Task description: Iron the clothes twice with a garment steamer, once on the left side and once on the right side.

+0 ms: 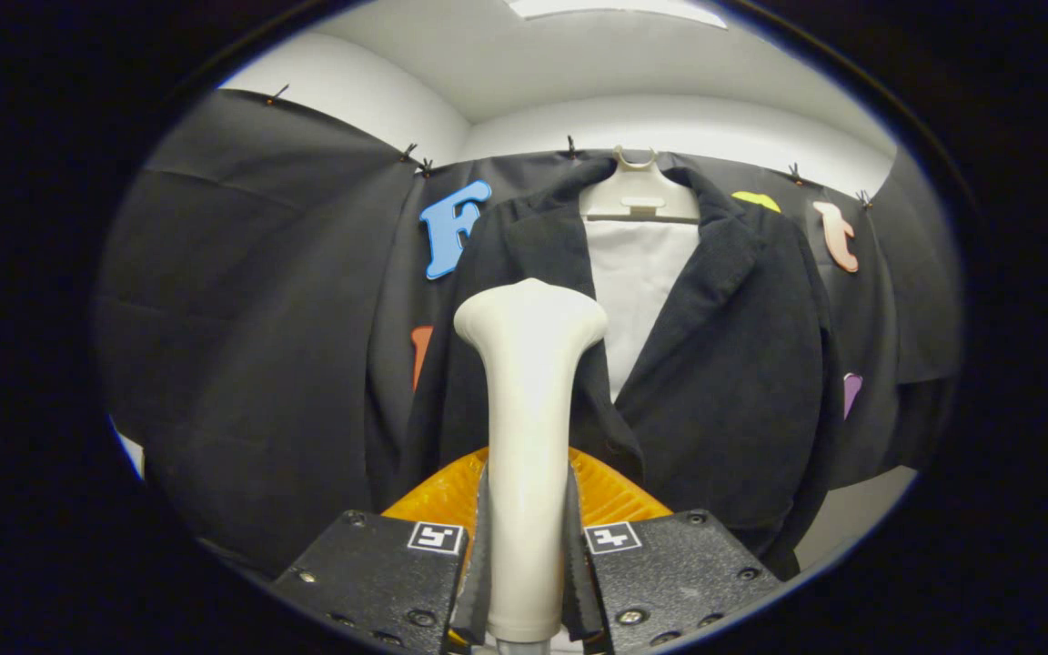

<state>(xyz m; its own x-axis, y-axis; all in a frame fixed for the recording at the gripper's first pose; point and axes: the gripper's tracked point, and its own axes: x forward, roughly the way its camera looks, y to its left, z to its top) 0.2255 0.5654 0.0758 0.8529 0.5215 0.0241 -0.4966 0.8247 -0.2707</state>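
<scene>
A white garment steamer (pixel 527 409) stands upright between my fingers (pixel 378 578), its handle pinched by the dark pads and its wide head pointing up. My gripper (pixel 526 537) is shut on it. Just beyond the steamer head hangs a black jacket (pixel 724 364) on a pale hanger (pixel 638 196), open at the front over a white lining (pixel 638 282). The steamer head sits in front of the jacket's left front panel, below the left lapel; whether it touches the cloth I cannot tell.
An orange ribbed object (pixel 610 496) lies low behind the steamer handle, just ahead of the fingers. Black cloth (pixel 260 346) hangs as the booth wall behind and to both sides of the jacket, under a white ceiling.
</scene>
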